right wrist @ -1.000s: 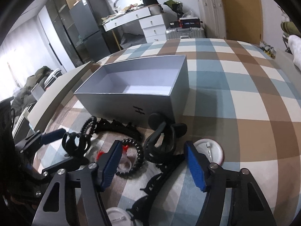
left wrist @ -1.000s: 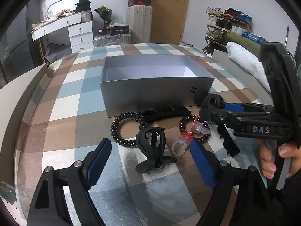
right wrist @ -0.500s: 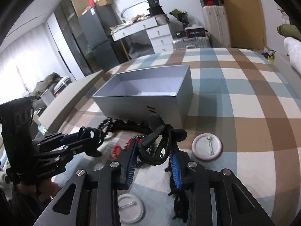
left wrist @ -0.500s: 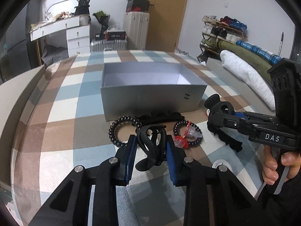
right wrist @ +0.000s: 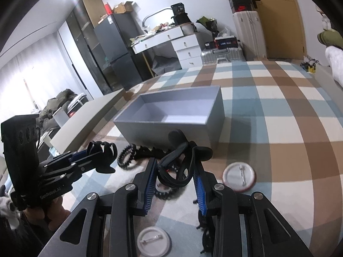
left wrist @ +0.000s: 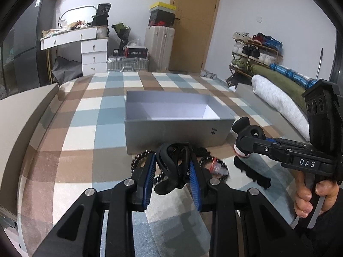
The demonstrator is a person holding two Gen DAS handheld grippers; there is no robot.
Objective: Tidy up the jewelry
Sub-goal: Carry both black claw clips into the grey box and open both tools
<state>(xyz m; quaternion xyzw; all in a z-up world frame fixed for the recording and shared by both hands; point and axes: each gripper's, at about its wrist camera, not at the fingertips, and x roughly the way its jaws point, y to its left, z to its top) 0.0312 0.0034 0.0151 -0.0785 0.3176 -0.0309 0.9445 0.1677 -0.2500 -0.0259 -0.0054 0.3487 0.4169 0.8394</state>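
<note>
An open silver-grey box [left wrist: 178, 126] sits on the checked surface, also in the right wrist view [right wrist: 178, 117]. My left gripper [left wrist: 172, 167] is shut on a black hair claw clip [left wrist: 171, 167] and holds it above the surface in front of the box. My right gripper [right wrist: 174, 171] is shut on another black claw clip [right wrist: 182, 160], also lifted; it shows at the right of the left wrist view [left wrist: 248, 131]. Below lie a black spiral hair tie [left wrist: 139, 160], a black bead bracelet [left wrist: 214, 167] with a red and clear piece, and a long black comb clip [left wrist: 250, 171].
Two round white pin badges lie near my right gripper, one to the right [right wrist: 239, 176] and one close below [right wrist: 153, 242]. A beige panel [left wrist: 23, 115] borders the surface on the left. Rolled bedding [left wrist: 278, 94] lies at the right.
Both grippers closed on their claw clips and lifted them off the surface toward the box.
</note>
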